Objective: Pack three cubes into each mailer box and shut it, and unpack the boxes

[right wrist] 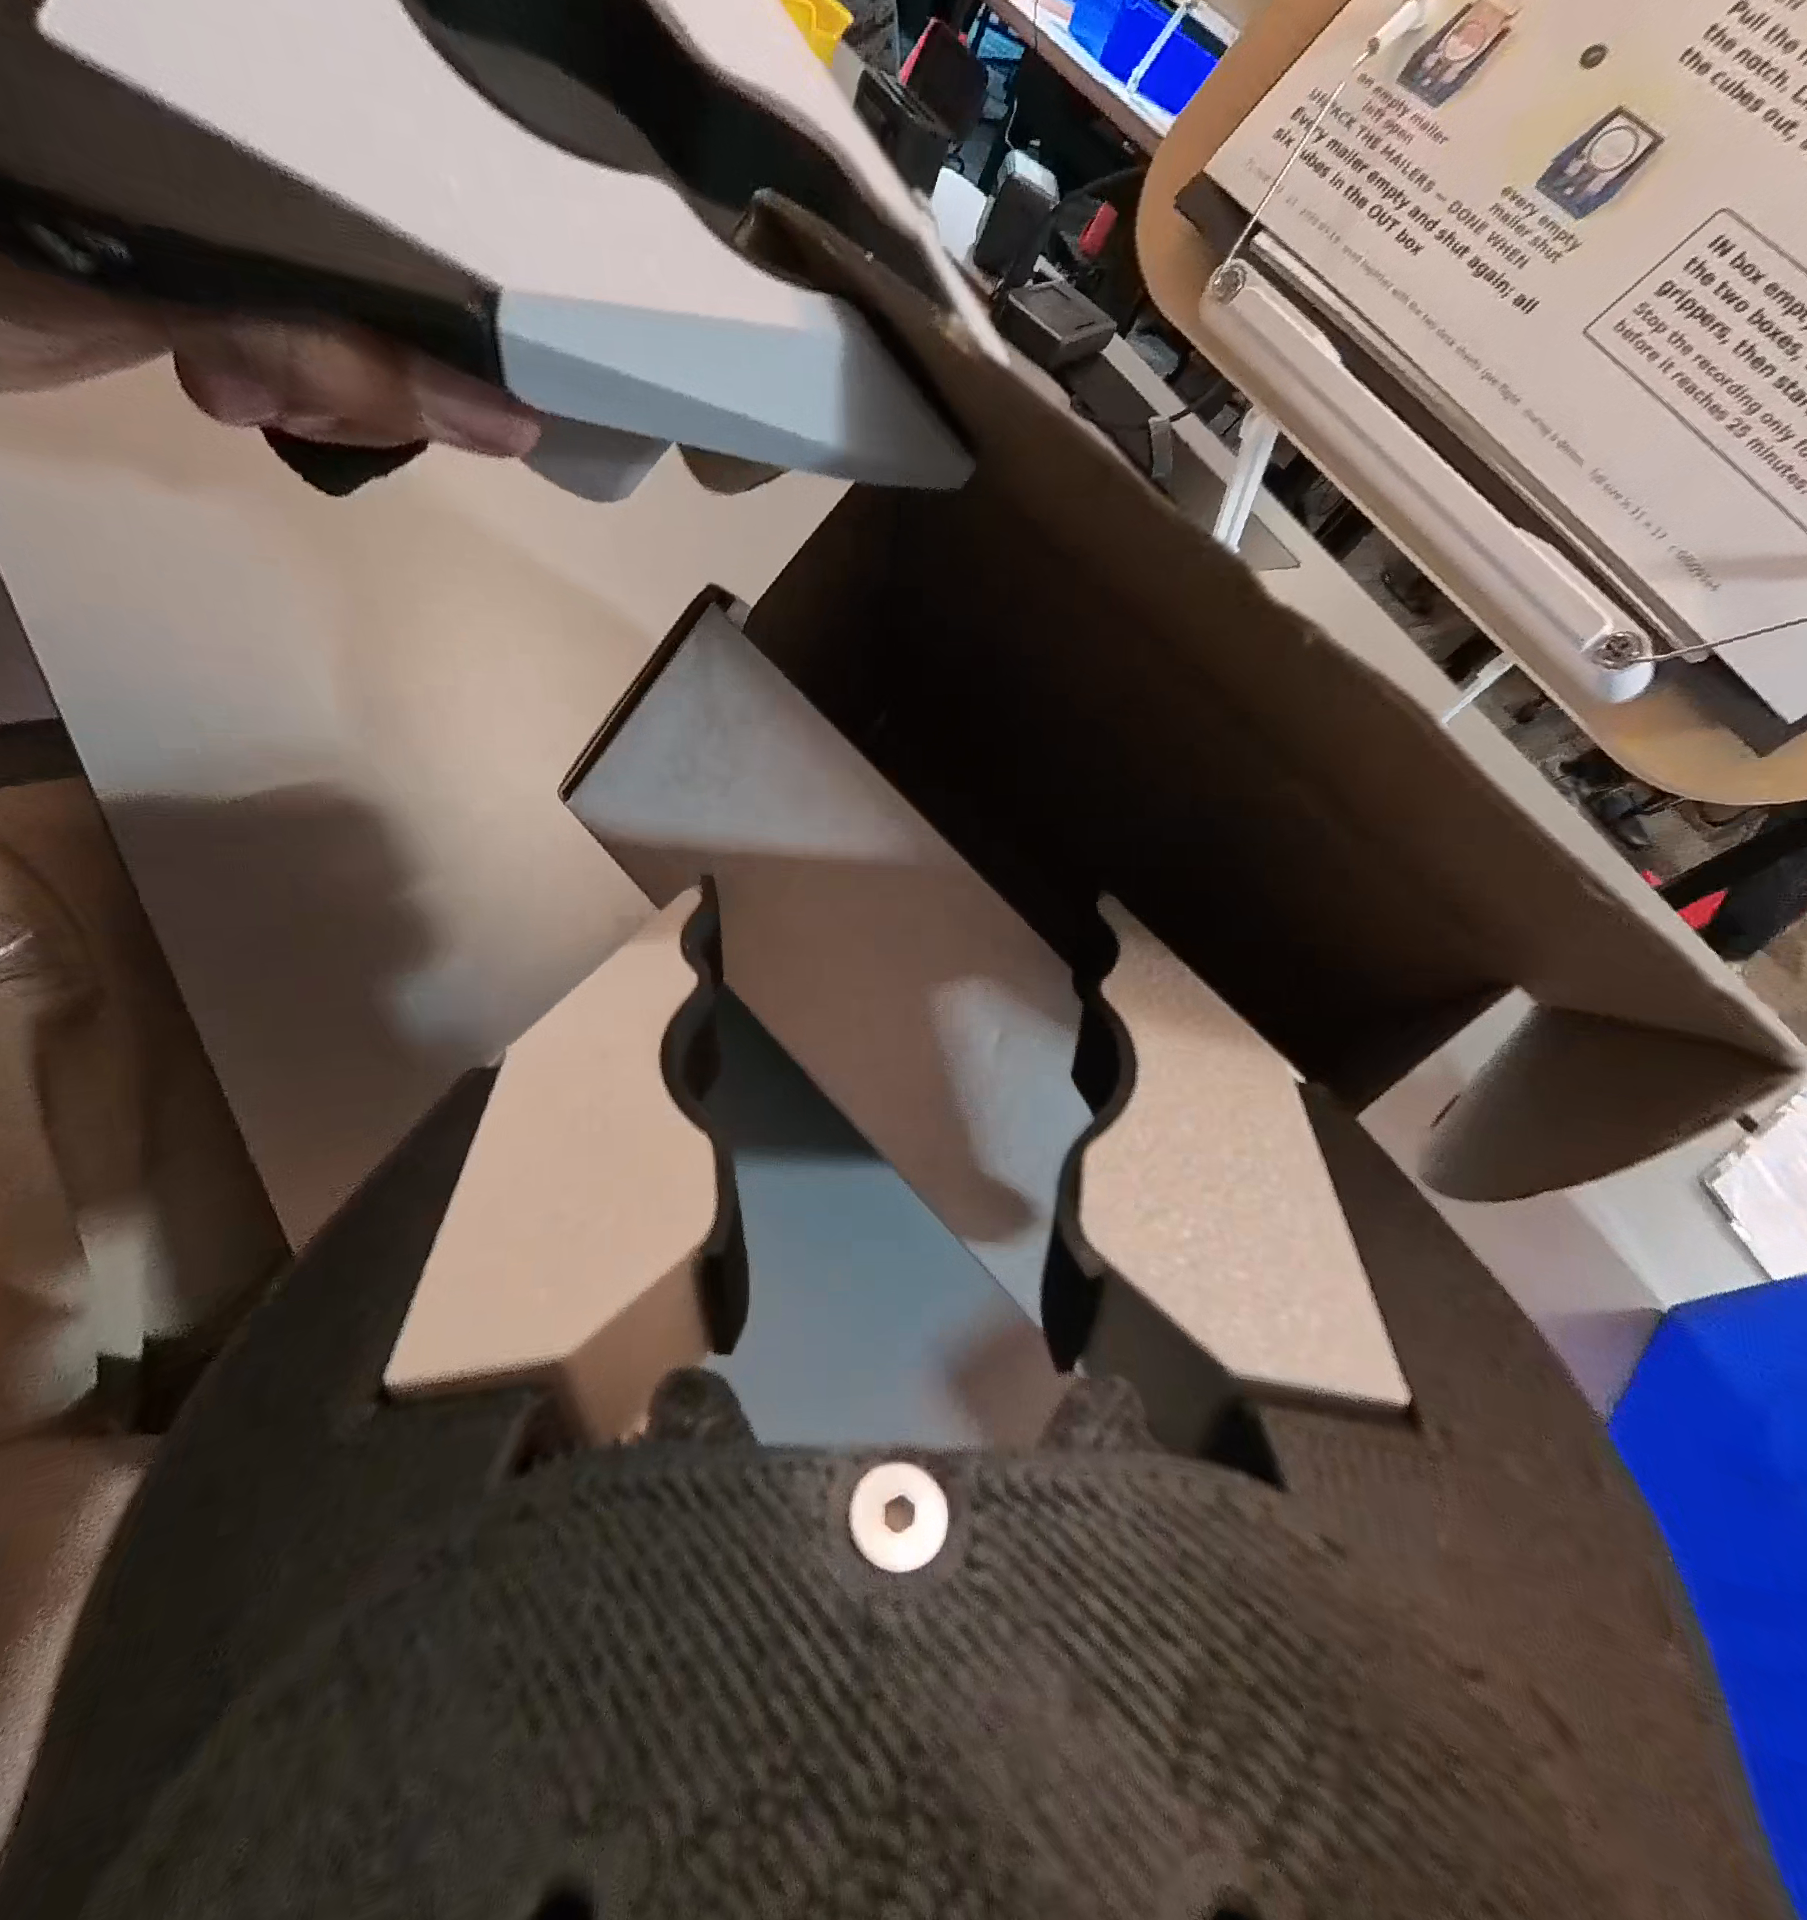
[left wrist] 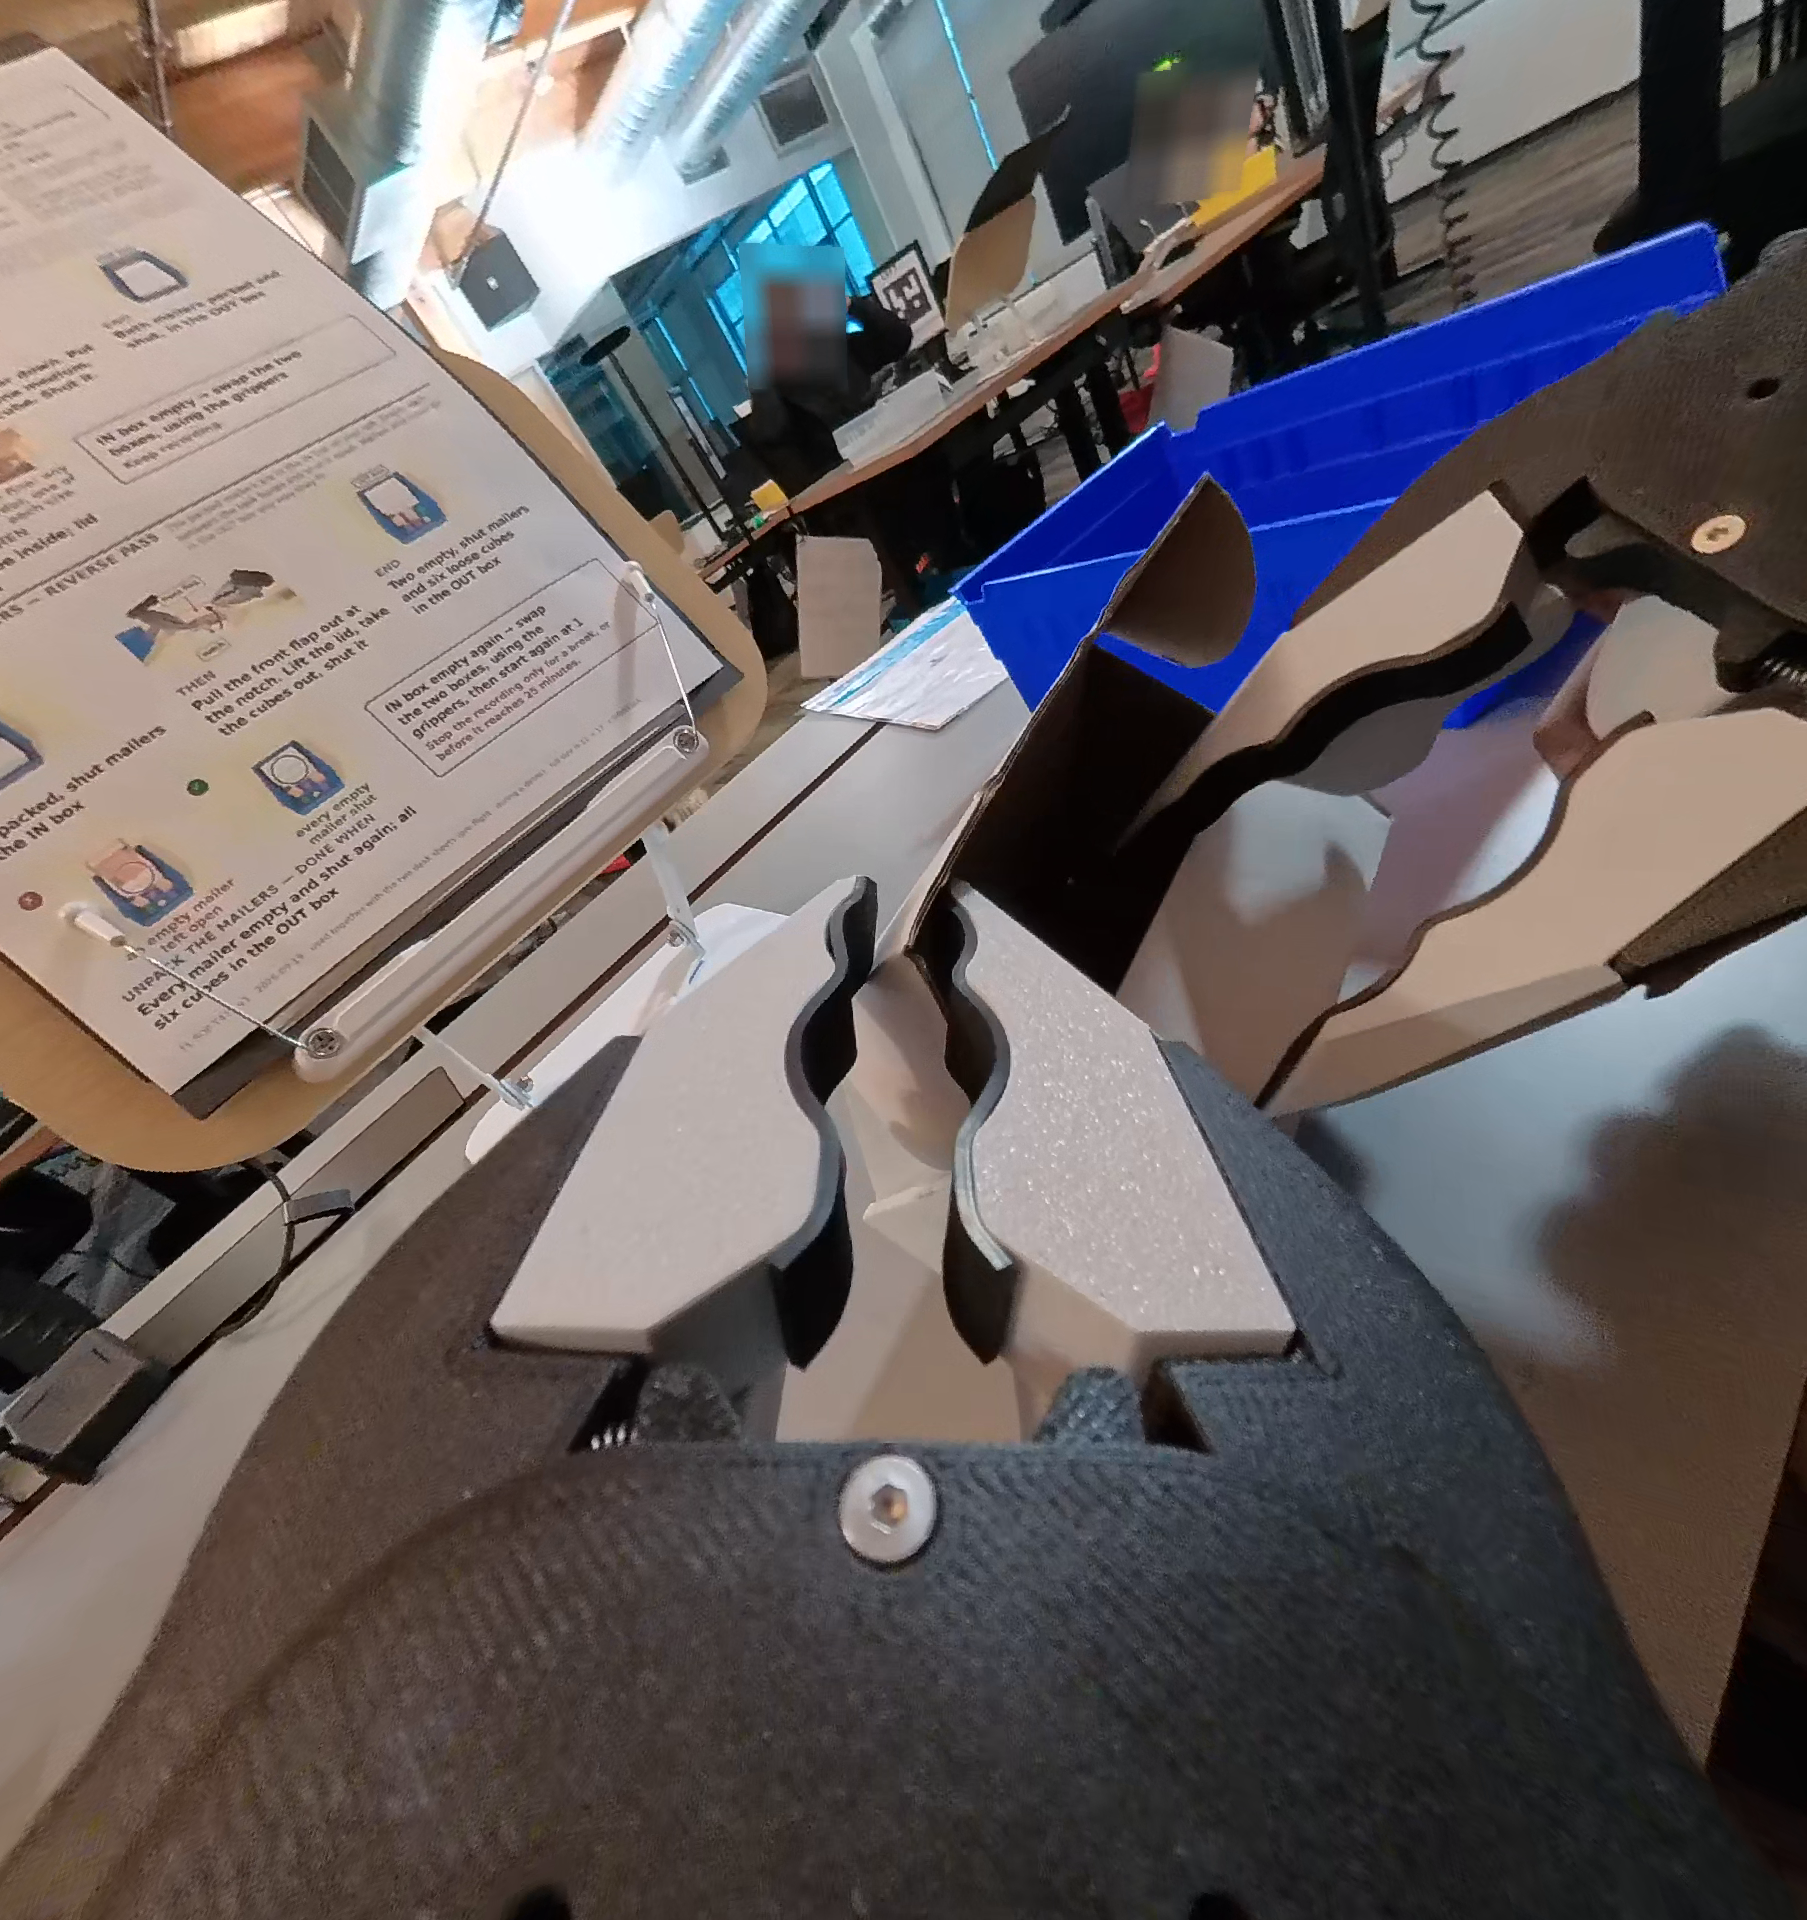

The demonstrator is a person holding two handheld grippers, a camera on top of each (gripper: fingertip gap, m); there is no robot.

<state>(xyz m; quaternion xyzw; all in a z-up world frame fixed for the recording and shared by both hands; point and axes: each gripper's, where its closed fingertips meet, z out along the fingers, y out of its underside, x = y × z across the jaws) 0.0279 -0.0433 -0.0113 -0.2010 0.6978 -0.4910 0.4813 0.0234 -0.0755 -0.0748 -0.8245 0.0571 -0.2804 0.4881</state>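
Observation:
An open cardboard mailer box [left wrist: 1065,790] is tilted up off the grey table [left wrist: 837,779]. Its inside is dark and no cubes show. My left gripper [left wrist: 909,925] is shut on the edge of the box's raised lid. In the right wrist view the lid [right wrist: 1294,790] stands open behind the box [right wrist: 878,997], and the left gripper [right wrist: 774,416] pinches it at the upper left. My right gripper [right wrist: 899,914] has its fingers spread across a side wall of the box and pressed against both edges. It also shows in the left wrist view [left wrist: 1221,956].
A blue bin [left wrist: 1346,457] stands just behind the box and shows at the right edge of the right wrist view [right wrist: 1761,1507]. An instruction sheet on a stand [left wrist: 255,623] rises to the left of the box. A hand [right wrist: 307,384] holds the left gripper. The gap from one gripper's tips to the other's is roughly 7 cm.

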